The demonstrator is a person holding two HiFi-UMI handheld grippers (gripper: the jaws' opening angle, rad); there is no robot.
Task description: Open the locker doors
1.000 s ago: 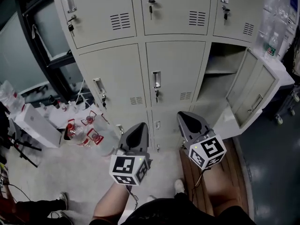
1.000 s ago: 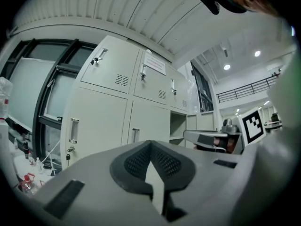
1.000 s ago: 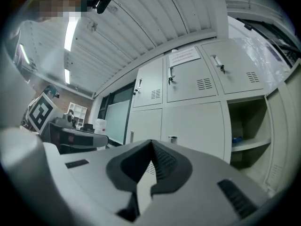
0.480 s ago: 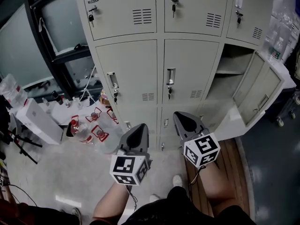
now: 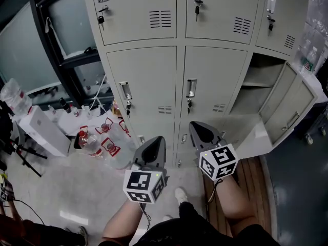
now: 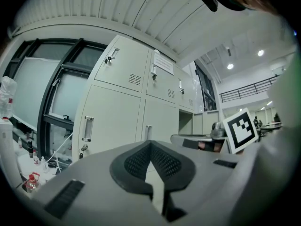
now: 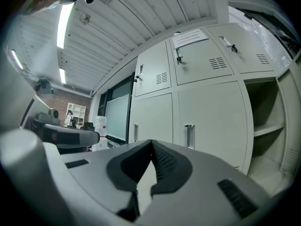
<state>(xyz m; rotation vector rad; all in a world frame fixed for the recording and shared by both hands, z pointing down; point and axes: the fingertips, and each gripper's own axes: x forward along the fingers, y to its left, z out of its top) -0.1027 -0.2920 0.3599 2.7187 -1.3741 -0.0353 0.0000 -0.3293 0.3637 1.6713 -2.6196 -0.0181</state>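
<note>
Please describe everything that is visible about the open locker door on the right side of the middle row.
The open pale grey metal locker door is swung out to the right, attached at the right side of its compartment. The face that shows has a raised frame and a small bar-like fitting. It hangs upright, and nothing is seen touching it. The compartment holds one shelf.

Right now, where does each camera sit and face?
Head view: on the person's head, steeply down at the lockers; forearms and left gripper, right gripper show.
Left gripper view: on that gripper, facing the lockers along its shut jaws.
Right gripper view: likewise, jaws shut.
Shared: the open compartment, in head and right gripper views.
</note>
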